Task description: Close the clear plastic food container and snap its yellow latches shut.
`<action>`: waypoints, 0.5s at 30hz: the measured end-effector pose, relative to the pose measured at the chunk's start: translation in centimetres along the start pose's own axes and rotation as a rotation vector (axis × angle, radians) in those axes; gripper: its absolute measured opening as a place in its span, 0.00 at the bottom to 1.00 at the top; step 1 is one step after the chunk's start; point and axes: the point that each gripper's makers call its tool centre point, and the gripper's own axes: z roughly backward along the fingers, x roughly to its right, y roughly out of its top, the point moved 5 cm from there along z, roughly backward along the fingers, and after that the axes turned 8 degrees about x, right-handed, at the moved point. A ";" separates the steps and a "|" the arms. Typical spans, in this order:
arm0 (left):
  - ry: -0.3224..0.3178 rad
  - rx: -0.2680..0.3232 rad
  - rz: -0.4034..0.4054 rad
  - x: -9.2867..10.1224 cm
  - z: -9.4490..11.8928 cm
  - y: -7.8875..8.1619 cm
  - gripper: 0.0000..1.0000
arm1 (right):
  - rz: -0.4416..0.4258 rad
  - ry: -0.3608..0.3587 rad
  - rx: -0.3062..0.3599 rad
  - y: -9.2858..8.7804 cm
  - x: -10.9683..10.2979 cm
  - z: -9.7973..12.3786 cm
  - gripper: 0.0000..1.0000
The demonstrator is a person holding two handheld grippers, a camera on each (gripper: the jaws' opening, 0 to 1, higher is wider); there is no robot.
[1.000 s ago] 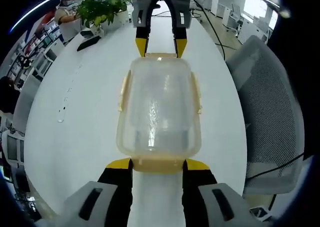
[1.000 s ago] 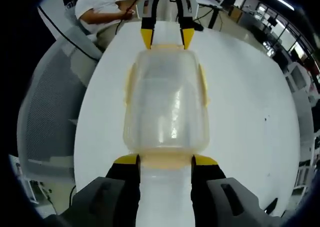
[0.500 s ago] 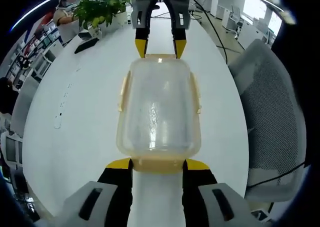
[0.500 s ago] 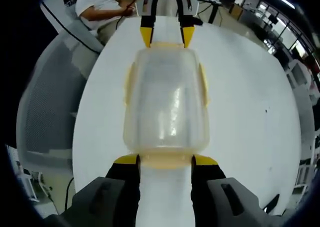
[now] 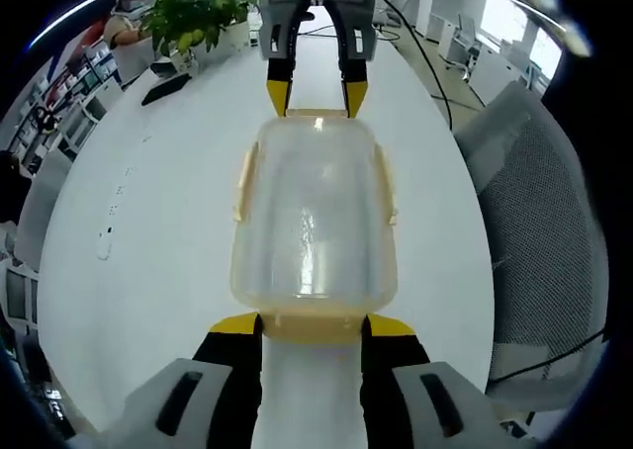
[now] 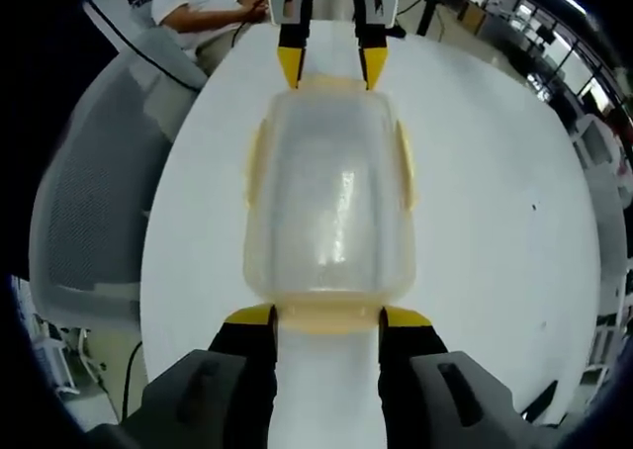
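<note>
Grippers, two, left (image 5: 312,325) and right (image 6: 327,318), fingers spread at one container's (image 5: 315,217) opposite ends.

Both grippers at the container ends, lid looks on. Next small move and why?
Probably press both end latches down. The container sits lidded on the table, with the left gripper and right gripper open, straddling opposite yellow end latches; whether they've snapped can't be told.

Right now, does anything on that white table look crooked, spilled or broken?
Nothing stands out. The clear container sits level on the white table with its lid on, left tongs and right tongs at opposite ends.
</note>
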 end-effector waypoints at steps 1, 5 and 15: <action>-0.001 0.000 0.001 0.0 -0.1 -0.1 0.32 | -0.001 0.001 -0.002 -0.1 0.0 -0.1 0.36; -0.008 -0.005 0.000 0.0 -0.3 -0.3 0.32 | -0.005 0.009 -0.004 0.0 -0.1 -0.4 0.36; -0.018 0.001 0.011 0.1 -0.6 -0.4 0.33 | -0.009 0.021 -0.006 -0.2 0.0 -0.5 0.37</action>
